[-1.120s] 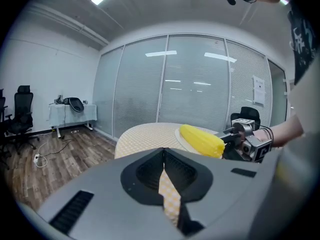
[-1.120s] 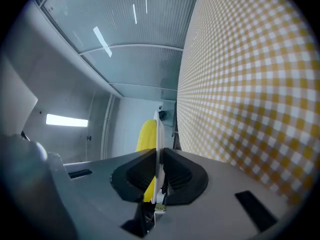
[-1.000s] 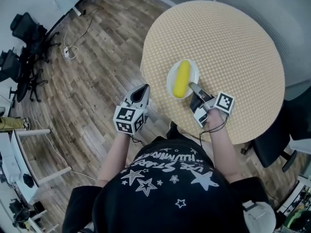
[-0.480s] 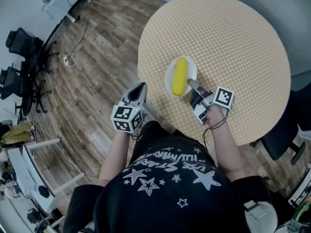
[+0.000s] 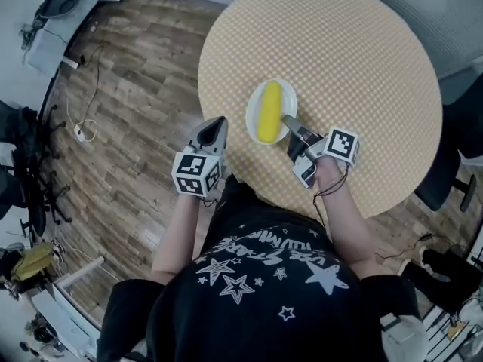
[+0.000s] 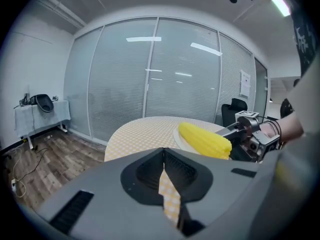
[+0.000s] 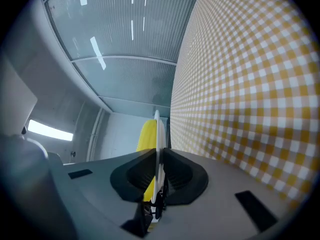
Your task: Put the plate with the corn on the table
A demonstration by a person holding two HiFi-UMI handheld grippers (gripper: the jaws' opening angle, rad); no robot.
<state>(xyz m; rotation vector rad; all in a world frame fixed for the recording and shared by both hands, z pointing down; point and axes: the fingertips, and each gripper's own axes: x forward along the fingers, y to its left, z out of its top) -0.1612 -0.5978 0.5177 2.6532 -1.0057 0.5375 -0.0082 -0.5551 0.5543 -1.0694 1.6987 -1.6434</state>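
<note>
A white plate [image 5: 285, 102] carrying a yellow corn cob [image 5: 267, 111] is over the near left part of the round checkered table [image 5: 355, 59]. My right gripper [image 5: 290, 124] is shut on the plate's near rim. In the right gripper view the plate [image 7: 157, 126] shows edge-on between the jaws, with the corn [image 7: 146, 134] behind it. I cannot tell whether the plate rests on the cloth. My left gripper [image 5: 214, 126] is shut and holds nothing, at the table's left edge. From there I see the corn [image 6: 205, 139] and the right gripper [image 6: 231, 131].
Wooden floor [image 5: 128, 104] lies left of the table, with cables [image 5: 81, 130] and office chairs [image 5: 19, 172] further off. A dark chair [image 5: 453, 172] stands at the table's right. Glass partition walls [image 6: 150, 74] stand behind the table.
The head view has shifted, so the table sits higher and more to the left. The right gripper keeps its hold on the plate; the left stays beside the table edge.
</note>
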